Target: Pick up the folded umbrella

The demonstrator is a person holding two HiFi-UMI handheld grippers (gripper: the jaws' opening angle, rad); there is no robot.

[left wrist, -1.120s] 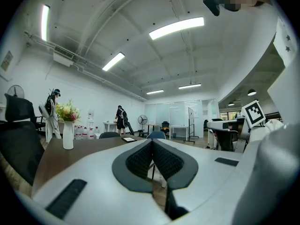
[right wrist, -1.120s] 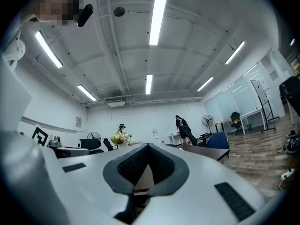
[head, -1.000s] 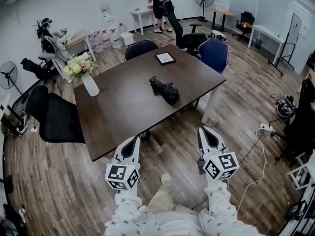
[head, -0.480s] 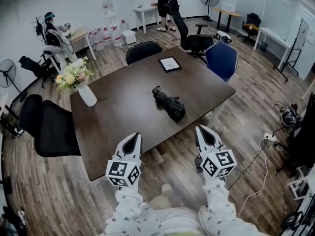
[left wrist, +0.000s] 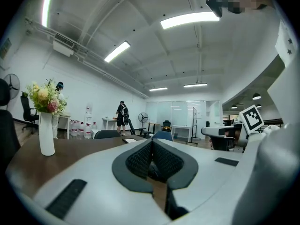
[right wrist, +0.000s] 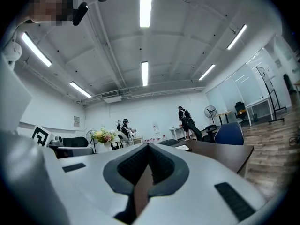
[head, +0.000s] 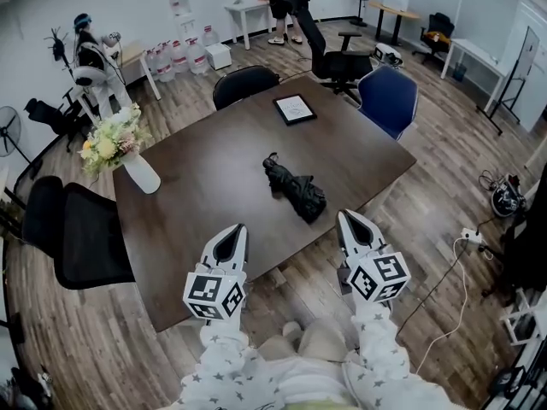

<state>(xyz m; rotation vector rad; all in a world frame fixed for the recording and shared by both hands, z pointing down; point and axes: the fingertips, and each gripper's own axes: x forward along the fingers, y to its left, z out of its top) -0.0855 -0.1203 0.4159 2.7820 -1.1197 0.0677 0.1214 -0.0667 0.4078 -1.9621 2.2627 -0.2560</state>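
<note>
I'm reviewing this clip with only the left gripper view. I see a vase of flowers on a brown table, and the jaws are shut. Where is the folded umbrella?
Observer: The head view shows the folded umbrella lying on the table, ahead of and between the two grippers.
Operator: Is either gripper touching it?
Observer: No. The left gripper and the right gripper are both clear of it.
Operator: And the right jaws?
Observer: The right gripper view shows them shut, with nothing between them.
</note>
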